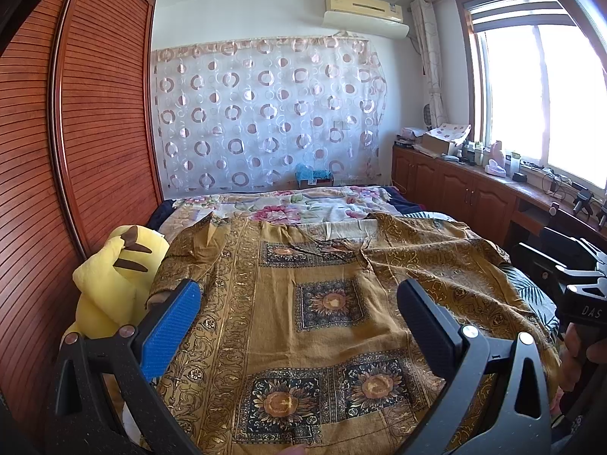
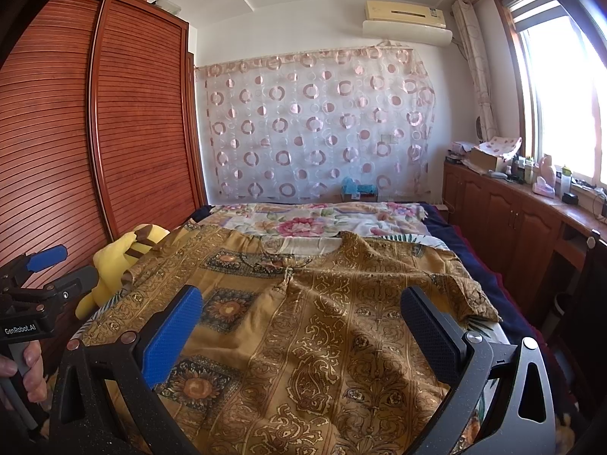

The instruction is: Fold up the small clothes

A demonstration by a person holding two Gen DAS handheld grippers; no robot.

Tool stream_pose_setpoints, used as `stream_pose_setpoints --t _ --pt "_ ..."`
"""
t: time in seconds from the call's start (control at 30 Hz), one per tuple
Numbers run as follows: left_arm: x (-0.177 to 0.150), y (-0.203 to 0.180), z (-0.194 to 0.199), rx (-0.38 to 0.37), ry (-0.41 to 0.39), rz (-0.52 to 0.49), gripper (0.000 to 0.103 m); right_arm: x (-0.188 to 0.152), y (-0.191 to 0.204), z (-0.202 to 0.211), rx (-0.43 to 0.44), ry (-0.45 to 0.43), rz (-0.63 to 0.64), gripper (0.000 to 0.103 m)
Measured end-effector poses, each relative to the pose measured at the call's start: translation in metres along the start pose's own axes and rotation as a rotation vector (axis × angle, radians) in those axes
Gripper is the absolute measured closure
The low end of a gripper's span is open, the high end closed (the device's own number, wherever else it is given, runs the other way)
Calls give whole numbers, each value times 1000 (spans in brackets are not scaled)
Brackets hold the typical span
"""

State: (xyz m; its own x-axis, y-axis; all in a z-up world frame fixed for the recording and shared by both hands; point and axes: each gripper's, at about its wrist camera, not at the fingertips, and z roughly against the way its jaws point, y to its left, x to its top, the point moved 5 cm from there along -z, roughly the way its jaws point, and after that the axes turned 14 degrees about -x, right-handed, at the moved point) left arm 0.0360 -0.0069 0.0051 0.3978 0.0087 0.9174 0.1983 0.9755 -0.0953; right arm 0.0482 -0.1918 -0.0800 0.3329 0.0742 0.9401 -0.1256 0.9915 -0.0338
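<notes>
Garment [image 1: 326, 303] hem cut off by bottom edge

To my left a tall wooden wardrobe [image 1: 95, 113] with slatted sliding doors runs along the bed [image 2: 481, 265]. A yellow plush toy [image 1: 114, 273] with brown-tipped ears sits wedged between the two. Farther up the bed I see a floral quilt [image 1: 288, 204]. A sheer curtain with pink rings [image 1: 265, 113] hangs across the far wall, and above it sits a cream air conditioner [image 1: 364, 11]. On my right a bright window [image 1: 542, 94] stands over a row of low wooden cabinets [image 2: 504, 208] whose top is cluttered with boxes and bottles.
</notes>
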Motion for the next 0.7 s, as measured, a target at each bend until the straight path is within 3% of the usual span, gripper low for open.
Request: stream_pose_setpoints --t 0.33,0.7 --pt "-7 14 -19 15 37 29 0 -4 1 -14 17 9 -5 0" --pt "-27 72 -72 54 127 90 0 -3 19 -53 9 14 50 0"
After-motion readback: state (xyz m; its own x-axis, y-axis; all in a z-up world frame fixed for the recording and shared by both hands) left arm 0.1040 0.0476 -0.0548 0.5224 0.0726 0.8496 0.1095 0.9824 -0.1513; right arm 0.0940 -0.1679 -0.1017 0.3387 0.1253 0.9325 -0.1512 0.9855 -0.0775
